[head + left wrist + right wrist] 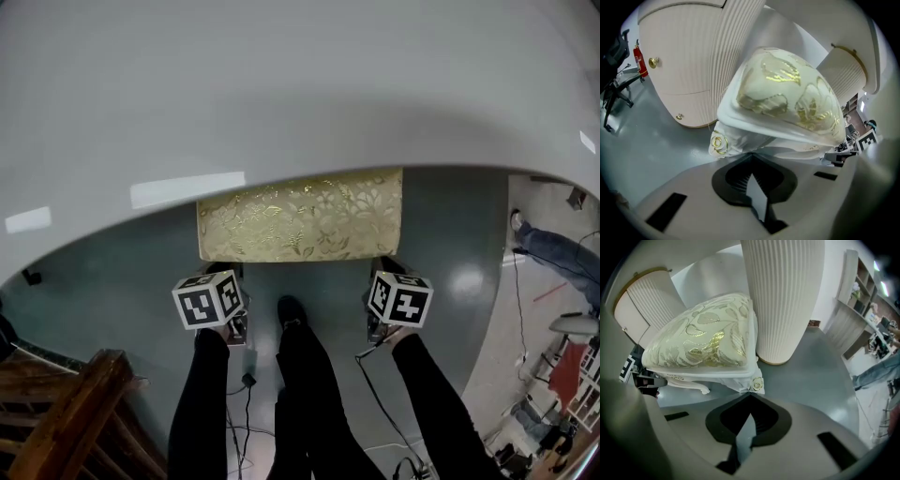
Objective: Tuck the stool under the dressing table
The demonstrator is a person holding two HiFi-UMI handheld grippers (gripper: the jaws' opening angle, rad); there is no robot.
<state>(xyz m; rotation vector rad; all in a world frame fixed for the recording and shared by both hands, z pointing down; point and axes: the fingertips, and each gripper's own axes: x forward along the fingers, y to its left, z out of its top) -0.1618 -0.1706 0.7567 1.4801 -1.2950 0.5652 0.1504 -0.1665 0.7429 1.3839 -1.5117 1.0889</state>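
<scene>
Left gripper (pixel 750 153) is clamped on the stool's (pixel 300 217) near left corner, right gripper (pixel 750 395) on its near right corner. Stool is seen partly under the dressing table (pixel 281 84), beside a ribbed pedestal (pixel 783 296).

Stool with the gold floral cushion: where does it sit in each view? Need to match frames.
Head view: white-framed stool with a gold floral cushion at centre, its far side hidden by the glossy white dressing table.
Left gripper view: stool right of centre.
Right gripper view: stool left of centre.
Shared landmark: the dressing table, seen as its top in the head view and as ribbed pedestals in both gripper views.
</scene>
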